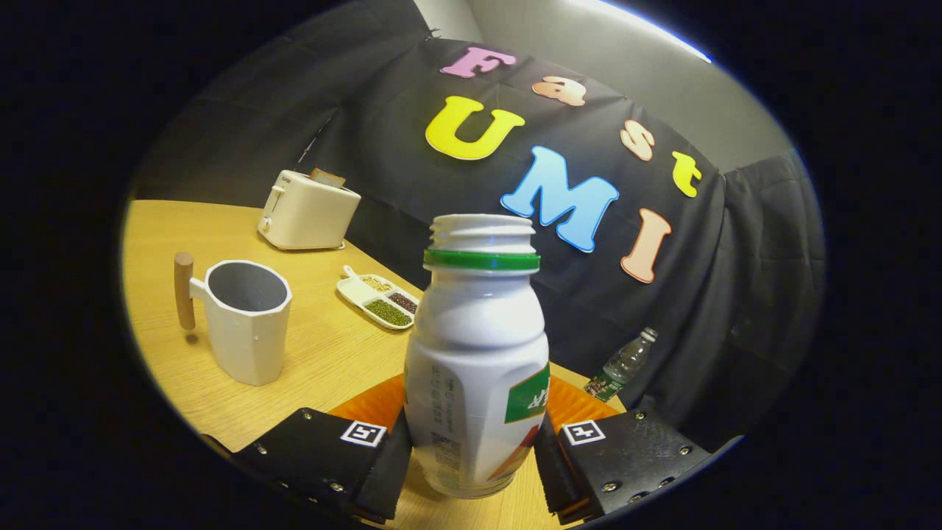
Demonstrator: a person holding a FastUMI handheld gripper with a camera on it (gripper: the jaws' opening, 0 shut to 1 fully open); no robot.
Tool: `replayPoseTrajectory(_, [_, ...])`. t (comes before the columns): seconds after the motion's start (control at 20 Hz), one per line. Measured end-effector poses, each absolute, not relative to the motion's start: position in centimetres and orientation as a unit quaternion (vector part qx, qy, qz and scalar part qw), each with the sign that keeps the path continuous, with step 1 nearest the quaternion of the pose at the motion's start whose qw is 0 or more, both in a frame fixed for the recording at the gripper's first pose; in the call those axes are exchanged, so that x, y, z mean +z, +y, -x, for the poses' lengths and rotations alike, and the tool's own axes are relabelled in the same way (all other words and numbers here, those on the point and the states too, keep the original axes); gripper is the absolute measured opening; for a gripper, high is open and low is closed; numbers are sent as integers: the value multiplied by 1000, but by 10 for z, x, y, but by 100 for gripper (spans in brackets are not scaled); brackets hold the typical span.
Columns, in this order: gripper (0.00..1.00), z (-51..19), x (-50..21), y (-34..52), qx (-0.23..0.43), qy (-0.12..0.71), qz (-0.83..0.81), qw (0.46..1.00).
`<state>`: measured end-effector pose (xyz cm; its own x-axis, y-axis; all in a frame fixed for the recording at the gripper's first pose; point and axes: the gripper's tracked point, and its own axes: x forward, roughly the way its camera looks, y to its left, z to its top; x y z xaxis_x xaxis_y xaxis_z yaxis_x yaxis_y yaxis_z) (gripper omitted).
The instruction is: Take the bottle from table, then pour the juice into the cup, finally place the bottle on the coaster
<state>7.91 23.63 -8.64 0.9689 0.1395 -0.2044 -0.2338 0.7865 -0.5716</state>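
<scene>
A white juice bottle (477, 353) with a green neck ring and no cap stands upright between my fingers. My gripper (475, 450) is shut on its lower body, one finger pressing each side. Its base looks slightly off the wooden table (324, 353). An orange coaster (368, 407) lies just behind the bottle, showing on both sides of it. A white cup (246, 320) with a wooden handle stands ahead and to the left of the fingers, its dark inside visible.
A cream toaster (305, 210) holding a slice of bread sits far back on the left. A white divided dish (379, 298) of beans lies beyond the cup. A clear plastic bottle (622, 364) rests by the table's far edge against the black cloth.
</scene>
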Motion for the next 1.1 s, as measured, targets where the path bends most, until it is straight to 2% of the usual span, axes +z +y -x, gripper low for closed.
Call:
replayPoseTrajectory(0.45, [72,-87,-88,264,126,62,416,899])
replayPoseTrajectory(1.1, [72,-96,-86,281,119,34,561,819])
